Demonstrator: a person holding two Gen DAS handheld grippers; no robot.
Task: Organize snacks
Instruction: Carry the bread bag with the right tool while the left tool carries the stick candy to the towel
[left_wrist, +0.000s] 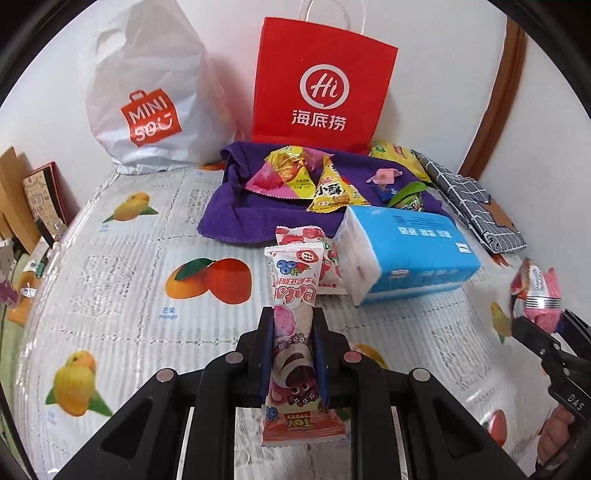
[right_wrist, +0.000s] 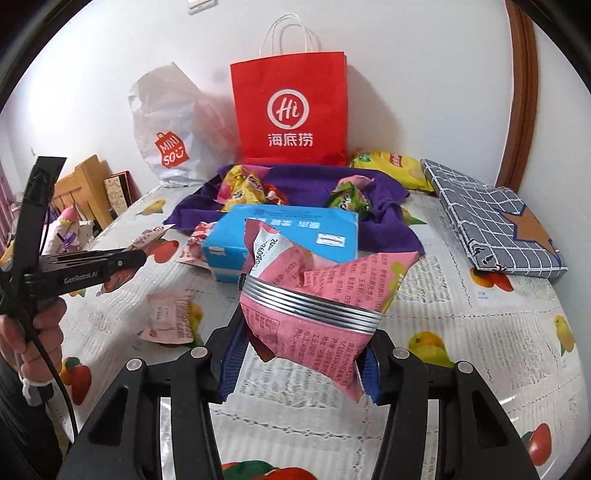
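A: What is sitting around the tissue pack (left_wrist: 406, 254), biggest first?

B: The table (left_wrist: 122, 295) with its fruit-print cover is carrying everything; behind the pack a red bag (left_wrist: 321, 88) is standing against the wall, with a white bag (left_wrist: 147, 103) to its left; a purple cloth (left_wrist: 236, 210) is lying just behind the pack, holding loose snacks (left_wrist: 295, 177); a checked pouch (right_wrist: 487, 214) is lying off to the pack's right.

A: And the grippers?

B: The left gripper (left_wrist: 293, 321) is clamping a pink wafer bar (left_wrist: 293, 295) in front of the pack, the bar standing lengthwise between the pads; the right gripper (right_wrist: 303, 350) is pinching a crumpled pink packet (right_wrist: 317, 295), also in front of the pack; a small pink sachet (right_wrist: 170, 317) is lying on the cover to the pack's front left.
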